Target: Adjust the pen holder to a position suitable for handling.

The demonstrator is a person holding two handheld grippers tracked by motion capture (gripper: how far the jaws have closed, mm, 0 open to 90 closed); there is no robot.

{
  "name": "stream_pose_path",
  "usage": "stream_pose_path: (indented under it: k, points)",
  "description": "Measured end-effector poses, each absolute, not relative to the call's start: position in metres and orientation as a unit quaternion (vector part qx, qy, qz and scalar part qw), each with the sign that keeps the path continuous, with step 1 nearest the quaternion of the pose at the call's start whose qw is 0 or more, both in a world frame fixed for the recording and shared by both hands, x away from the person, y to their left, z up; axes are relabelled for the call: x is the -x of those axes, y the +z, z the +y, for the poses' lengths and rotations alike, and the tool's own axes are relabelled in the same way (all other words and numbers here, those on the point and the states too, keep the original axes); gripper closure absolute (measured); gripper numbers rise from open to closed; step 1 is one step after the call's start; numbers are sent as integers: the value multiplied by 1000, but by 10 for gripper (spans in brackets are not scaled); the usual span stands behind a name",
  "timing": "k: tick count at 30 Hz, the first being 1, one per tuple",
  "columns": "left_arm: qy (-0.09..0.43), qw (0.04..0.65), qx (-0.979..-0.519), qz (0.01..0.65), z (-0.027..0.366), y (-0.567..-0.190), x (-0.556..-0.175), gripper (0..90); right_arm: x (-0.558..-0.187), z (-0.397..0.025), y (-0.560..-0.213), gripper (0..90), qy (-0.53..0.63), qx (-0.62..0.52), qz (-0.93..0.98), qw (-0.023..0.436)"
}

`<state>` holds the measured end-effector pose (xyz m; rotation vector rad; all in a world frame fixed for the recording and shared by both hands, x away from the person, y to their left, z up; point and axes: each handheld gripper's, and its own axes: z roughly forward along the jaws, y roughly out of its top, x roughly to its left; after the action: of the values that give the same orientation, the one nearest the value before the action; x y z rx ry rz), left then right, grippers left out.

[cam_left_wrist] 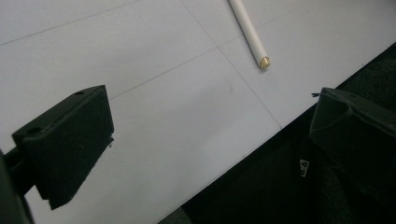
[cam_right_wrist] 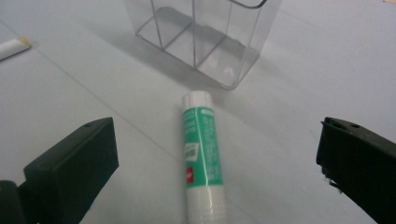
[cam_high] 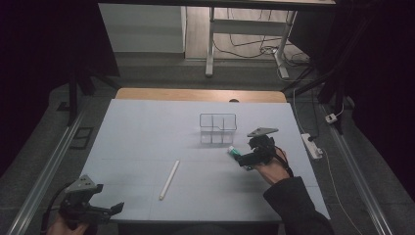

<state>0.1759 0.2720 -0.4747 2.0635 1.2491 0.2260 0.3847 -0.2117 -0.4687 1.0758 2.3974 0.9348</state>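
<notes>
In the high view, a clear organizer [cam_high: 218, 129] is seen standing on the table [cam_high: 137, 142]. Just in front of it, toward the person, a glue stick [cam_high: 232, 151] lies flat, and the right gripper [cam_high: 243, 158] is held right at the stick. A white rod [cam_high: 169, 179] lies well in front of the organizer and to its left. The left gripper [cam_high: 110, 209] is held far from the organizer, at the table's near edge.

In the left gripper view, the jaws are spread wide with nothing between them; the rod's tip [cam_left_wrist: 264, 62] is seen beyond them.

In the right gripper view, the jaws are spread wide on either side of the glue stick [cam_right_wrist: 201, 154], not yet touching it, with the organizer [cam_right_wrist: 205, 32] just behind its cap. The stick is round and smooth, so it is judged that it could roll or squirt out if the jaws are closed off-centre, and the light organizer could be knocked if the gripper is pushed further forward.
</notes>
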Motion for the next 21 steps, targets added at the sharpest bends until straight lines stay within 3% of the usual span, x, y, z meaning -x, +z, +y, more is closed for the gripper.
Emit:
stream_pose_path:
  k: [10, 13, 17, 18, 19, 21]
  points:
    - [86, 352, -798, 482, 271, -475, -176, 0, -413, -204, -482, 1, 305, -389, 850, 181]
    - [86, 352, -798, 482, 271, -475, -176, 0, -419, -204, -482, 101, 301, -392, 849, 188]
    - [85, 351, -799, 482, 272, -475, -176, 1, -429, -207, -478, 366, 298, -399, 847, 188]
    - [85, 351, -799, 481, 272, -475, -176, 1, -429, -207, -478, 366, 298, -399, 847, 188]
    - [85, 351, -799, 481, 272, -475, -176, 1, -436, -208, -478, 479, 295, -399, 850, 175]
    - [84, 351, -799, 481, 272, -475, -177, 1, -443, -207, -479, 550, 293, -405, 849, 171]
